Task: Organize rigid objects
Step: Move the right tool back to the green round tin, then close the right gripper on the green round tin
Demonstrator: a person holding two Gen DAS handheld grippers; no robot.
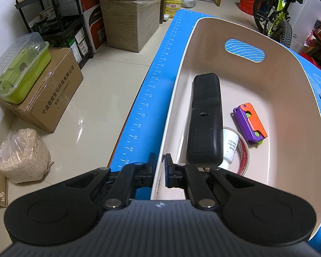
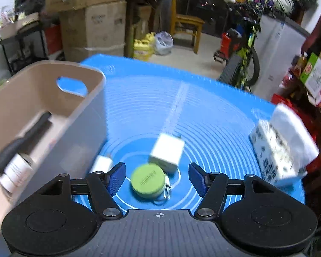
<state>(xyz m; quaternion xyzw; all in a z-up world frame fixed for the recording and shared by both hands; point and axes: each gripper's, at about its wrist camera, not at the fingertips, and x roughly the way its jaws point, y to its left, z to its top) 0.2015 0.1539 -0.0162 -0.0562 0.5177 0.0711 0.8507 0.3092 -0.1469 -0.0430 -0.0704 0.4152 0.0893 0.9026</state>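
- Left wrist view: left gripper [image 1: 159, 167] is pinched on the near wall of the beige bin [image 1: 289, 81], one finger outside, one inside, steadying it on the blue mat [image 1: 152, 81]; inside the bin lie a black remote [image 1: 205, 117] lengthwise, a white bottle [image 1: 230, 147] touching the remote's near end, a tape roll [image 1: 245, 156] under the bottle, and an orange-purple toy [image 1: 250, 124] just beside the remote, toward the bin's right wall.
- Right wrist view (blurred): right gripper [image 2: 157, 178] has jaws spread wide, nothing held; a green round case [image 2: 148, 181] sits on the mat between the fingers, right of the bin; a white cube charger [image 2: 167, 152] touches the case's far side; a smaller white plug [image 2: 101, 163] lies against the bin's outer wall; a tissue pack [image 2: 276, 150] is well right of the bin.
- Step, prob.: picking the next loose item, the green case; next move needs the jaws lowered around it and closed w/o catching the charger or the key ring, then carried over the bin's rim.
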